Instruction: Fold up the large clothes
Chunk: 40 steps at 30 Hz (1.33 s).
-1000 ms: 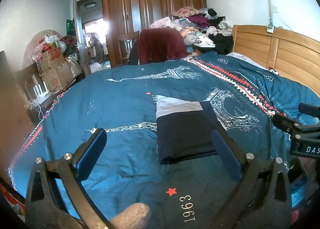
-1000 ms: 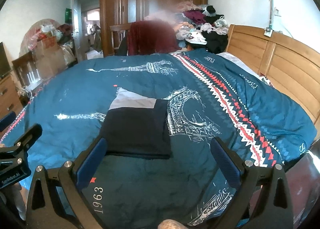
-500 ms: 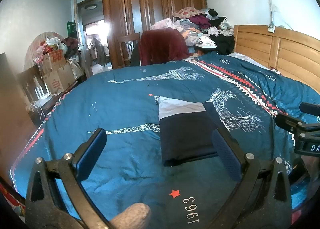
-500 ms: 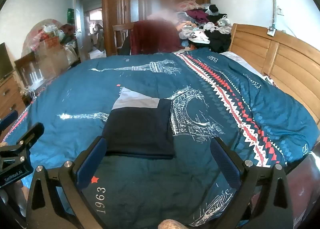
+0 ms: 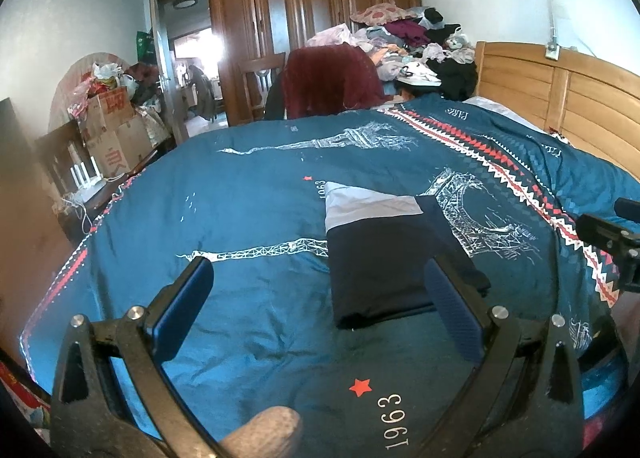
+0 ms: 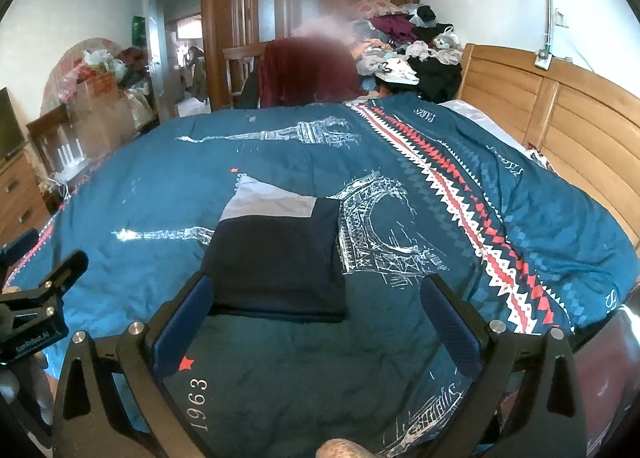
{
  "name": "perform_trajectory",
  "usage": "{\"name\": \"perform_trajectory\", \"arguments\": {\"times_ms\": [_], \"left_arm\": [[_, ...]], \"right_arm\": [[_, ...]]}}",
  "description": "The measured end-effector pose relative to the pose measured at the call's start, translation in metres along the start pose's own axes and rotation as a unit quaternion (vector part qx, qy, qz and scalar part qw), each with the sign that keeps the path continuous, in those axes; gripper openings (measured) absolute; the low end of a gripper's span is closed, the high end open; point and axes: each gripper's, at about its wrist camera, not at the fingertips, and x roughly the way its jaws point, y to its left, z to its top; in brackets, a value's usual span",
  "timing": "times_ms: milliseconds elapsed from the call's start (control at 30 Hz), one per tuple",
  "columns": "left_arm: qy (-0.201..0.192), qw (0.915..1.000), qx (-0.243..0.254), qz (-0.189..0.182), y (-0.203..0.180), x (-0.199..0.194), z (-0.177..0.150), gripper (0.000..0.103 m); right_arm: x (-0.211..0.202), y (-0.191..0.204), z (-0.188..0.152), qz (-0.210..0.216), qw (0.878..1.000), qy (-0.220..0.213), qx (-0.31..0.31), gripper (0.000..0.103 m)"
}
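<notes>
Folded navy garment with pale grey panel (image 5: 384,258): lies flat mid-bed on teal printed duvet (image 5: 248,217), lettered "1963" and "PARIS", Eiffel Tower motifs. Left gripper (image 5: 320,306): jaws spread wide, empty, above the duvet. Right gripper (image 6: 316,314): likewise released, empty. Left unit's label, right view: "GenRobot.AI".

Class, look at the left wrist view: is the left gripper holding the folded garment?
No: the left gripper is open, clear of the folded garment.
</notes>
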Motion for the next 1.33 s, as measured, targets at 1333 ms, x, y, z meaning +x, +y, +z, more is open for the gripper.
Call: {"name": "perform_trajectory", "arguments": {"times_ms": [1333], "left_arm": [[-0.037,0.9991,-0.02,-0.007,-0.005,-0.003,0.0,0.103]], "right_arm": [[0.003,0.016,0.011,0.029,1.0,-0.001,0.002,0.103]]}}
